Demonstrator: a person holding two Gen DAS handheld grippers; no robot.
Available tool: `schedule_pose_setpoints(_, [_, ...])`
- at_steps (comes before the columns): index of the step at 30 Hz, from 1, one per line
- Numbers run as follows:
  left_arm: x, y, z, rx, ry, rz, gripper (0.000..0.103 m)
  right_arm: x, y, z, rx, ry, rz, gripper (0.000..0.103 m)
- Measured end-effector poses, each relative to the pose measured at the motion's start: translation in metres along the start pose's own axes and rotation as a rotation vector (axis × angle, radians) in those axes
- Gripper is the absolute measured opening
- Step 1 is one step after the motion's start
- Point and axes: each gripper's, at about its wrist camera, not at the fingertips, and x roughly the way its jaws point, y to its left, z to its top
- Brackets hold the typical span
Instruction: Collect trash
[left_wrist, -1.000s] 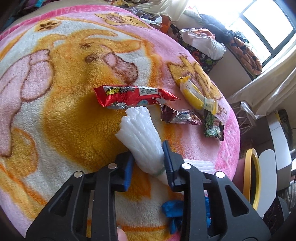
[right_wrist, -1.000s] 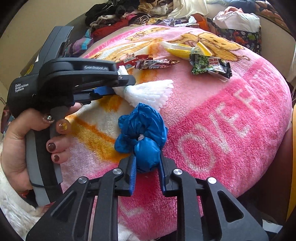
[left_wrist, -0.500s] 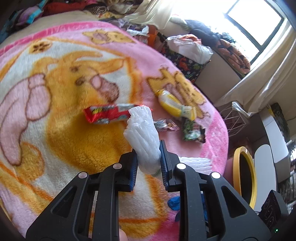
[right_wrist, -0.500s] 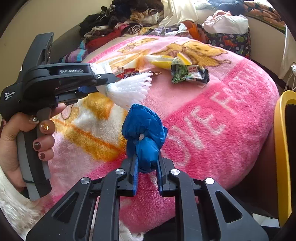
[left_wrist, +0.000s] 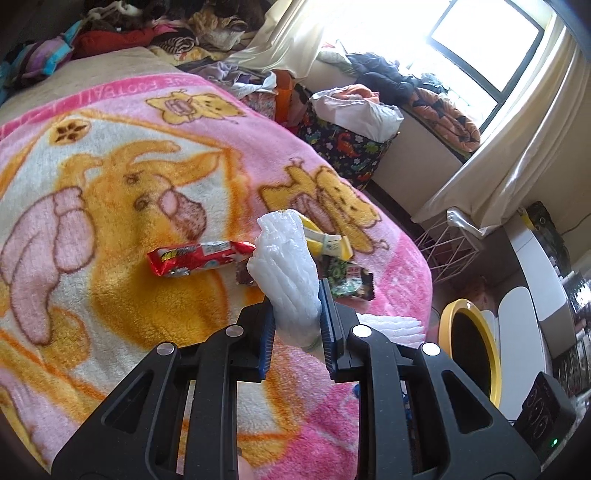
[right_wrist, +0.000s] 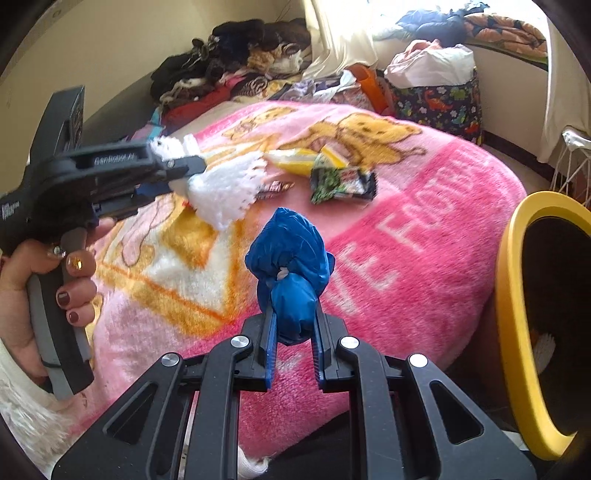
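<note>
My left gripper (left_wrist: 297, 325) is shut on a white foam net (left_wrist: 286, 273), held up above the pink blanket (left_wrist: 110, 184). The right wrist view shows the same white foam net (right_wrist: 225, 192) in the left gripper (right_wrist: 192, 173), with a hand around its handle. My right gripper (right_wrist: 291, 332) is shut on a knotted blue plastic bag (right_wrist: 290, 273), lifted off the blanket (right_wrist: 406, 251). Still lying on the blanket are a red snack wrapper (left_wrist: 195, 258), a yellow wrapper (left_wrist: 328, 243), a green wrapper (right_wrist: 341, 182) and a small dark wrapper (right_wrist: 275, 188).
A yellow-rimmed bin (right_wrist: 517, 314) stands beside the bed at the right; it also shows in the left wrist view (left_wrist: 495, 354). A dinosaur-print bag (left_wrist: 343, 144) stuffed with clothes, a wire basket (left_wrist: 454, 243) and piles of clothing (right_wrist: 240, 55) lie beyond the bed.
Both grippers have risen off the blanket with their loads. The white foam net and the blue bag now hang higher, and the yellow-rimmed bin has come into view at the right.
</note>
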Motion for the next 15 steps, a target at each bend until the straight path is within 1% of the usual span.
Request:
schedule_pose_setpoints(7, [-0.007, -0.013, 0.001, 0.021, -0.015, -0.025, 0.016, -0.022, -0.019, 0.010, 0.046, -0.065, -0.016, 0.015])
schedule_pose_setpoints(15, [-0.017, -0.036, 0.002, 0.055, -0.036, -0.055, 0.016, -0.050, -0.035, 0.019, 0.069, -0.152, -0.052, 0.015])
